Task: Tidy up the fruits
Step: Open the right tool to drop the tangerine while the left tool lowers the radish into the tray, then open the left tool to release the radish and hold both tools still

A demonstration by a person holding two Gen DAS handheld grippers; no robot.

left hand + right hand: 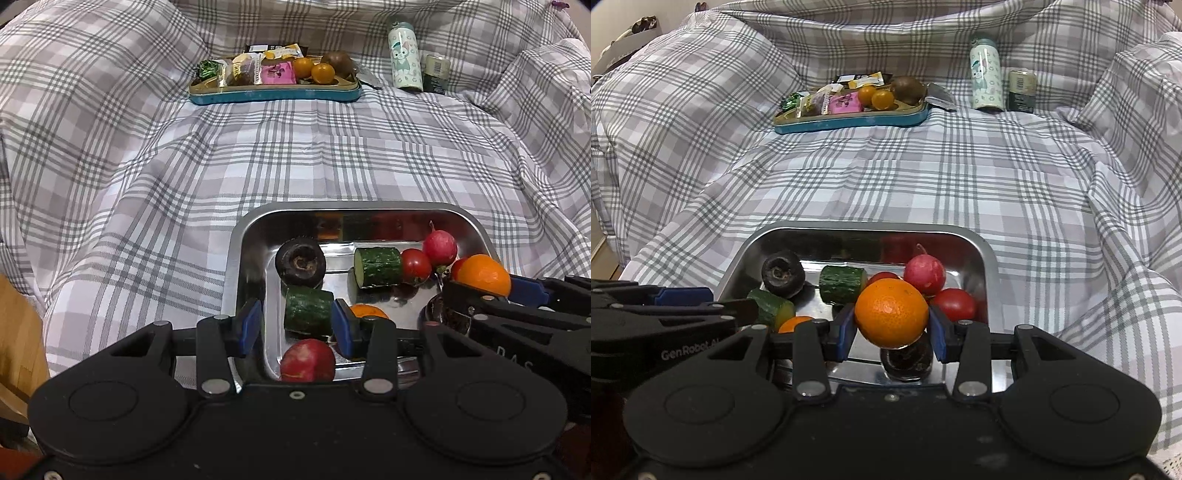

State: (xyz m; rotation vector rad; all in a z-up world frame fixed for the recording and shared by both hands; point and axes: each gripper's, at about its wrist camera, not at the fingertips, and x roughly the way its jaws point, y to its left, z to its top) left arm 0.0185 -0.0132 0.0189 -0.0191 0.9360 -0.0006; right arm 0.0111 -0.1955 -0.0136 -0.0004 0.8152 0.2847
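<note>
Orange (891, 313) clamped between the blue pads of the right gripper (892, 328), lifted just above the steel tray (991, 291) on the checked blanket (923, 177). Left gripper (296, 326) spread apart around a cucumber piece (308, 311) in that tray, seemingly not squeezing it. Radishes (439, 248), tomatoes (953, 303), second orange (368, 311) alongside. Far off, blue tray (275, 95) with snacks and small oranges (313, 70).

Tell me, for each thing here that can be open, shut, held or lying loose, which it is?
Left hand-held gripper: open, jaws either side of a dark green cucumber chunk.
Right hand-held gripper: shut on a round orange mandarin, raised above the tray.
Shiny steel tray: holding loose produce.
White printed bottle: upright, capped.
</note>
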